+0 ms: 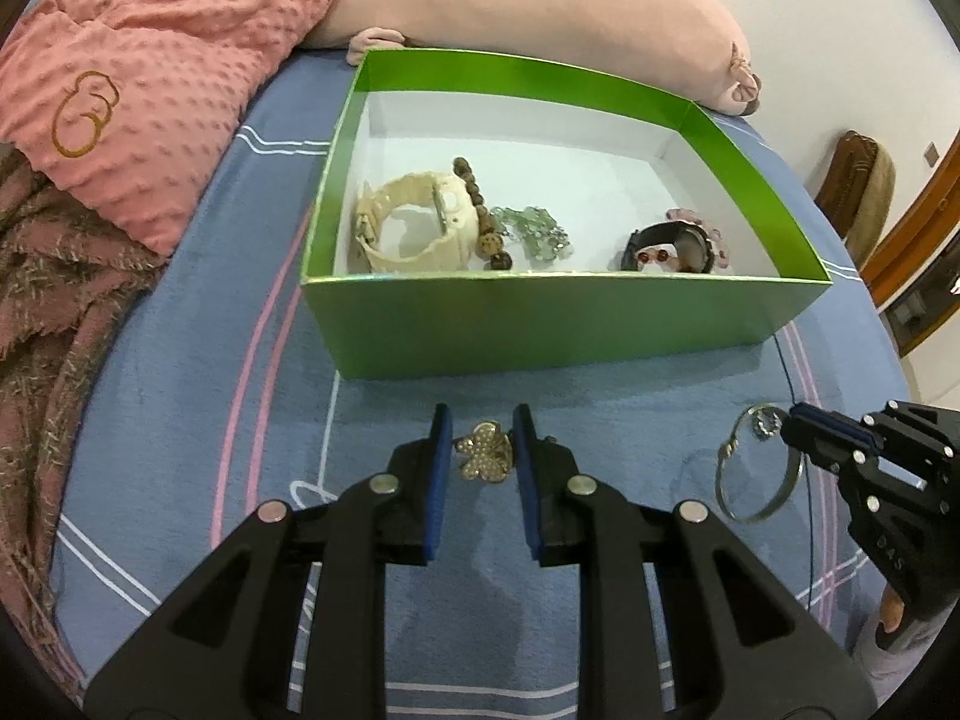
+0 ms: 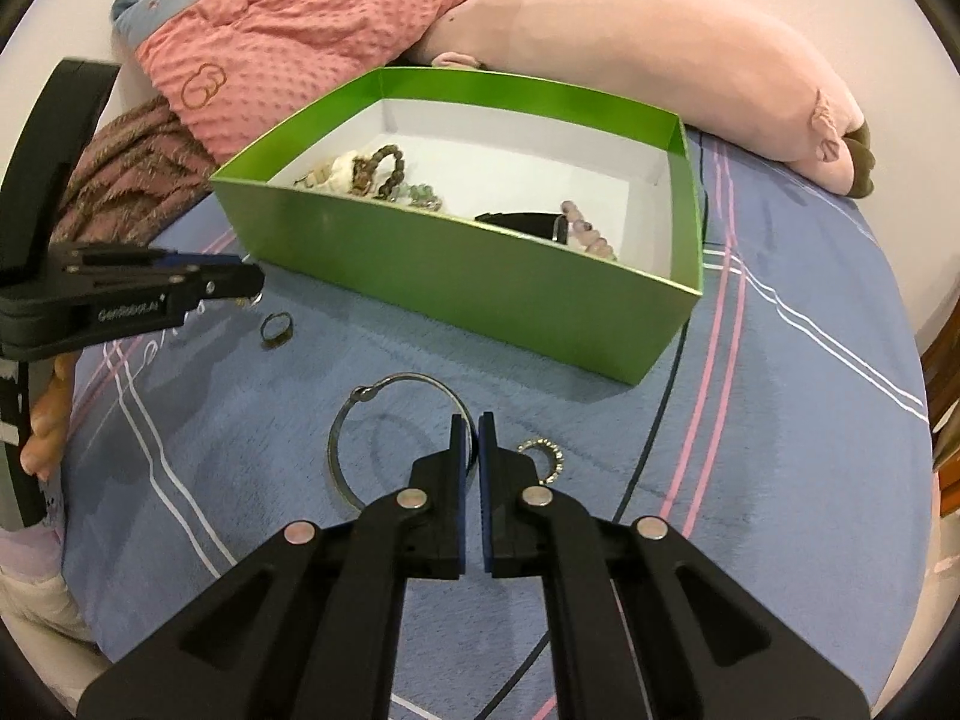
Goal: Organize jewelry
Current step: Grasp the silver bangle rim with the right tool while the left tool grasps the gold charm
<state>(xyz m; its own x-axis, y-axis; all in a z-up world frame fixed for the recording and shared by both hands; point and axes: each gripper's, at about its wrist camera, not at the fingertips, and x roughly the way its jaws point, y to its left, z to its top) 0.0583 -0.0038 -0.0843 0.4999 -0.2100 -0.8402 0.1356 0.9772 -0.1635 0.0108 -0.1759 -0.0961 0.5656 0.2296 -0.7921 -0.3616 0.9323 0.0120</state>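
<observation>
A green box (image 1: 558, 324) (image 2: 456, 276) on the blue bedspread holds a cream watch (image 1: 414, 222), a brown bead bracelet (image 1: 480, 210), a green chain (image 1: 534, 231), a black watch (image 1: 666, 246) and pink beads (image 2: 591, 237). My left gripper (image 1: 483, 450) is open around a gold butterfly ring (image 1: 483, 453) lying on the bedspread; it also shows in the right wrist view (image 2: 240, 285), with the ring (image 2: 277, 329) below its tips. My right gripper (image 2: 473, 438) (image 1: 792, 426) is shut on the edge of a silver bangle (image 2: 384, 426) (image 1: 756, 462). A small sparkly ring (image 2: 543, 456) lies beside its right finger.
A long pink plush pillow (image 1: 540, 0) lies behind the box. A pink dotted blanket (image 1: 150, 78) and a brown fringed throw (image 1: 54, 276) lie at the left. A thin dark cord (image 2: 660, 420) runs across the bedspread right of the box.
</observation>
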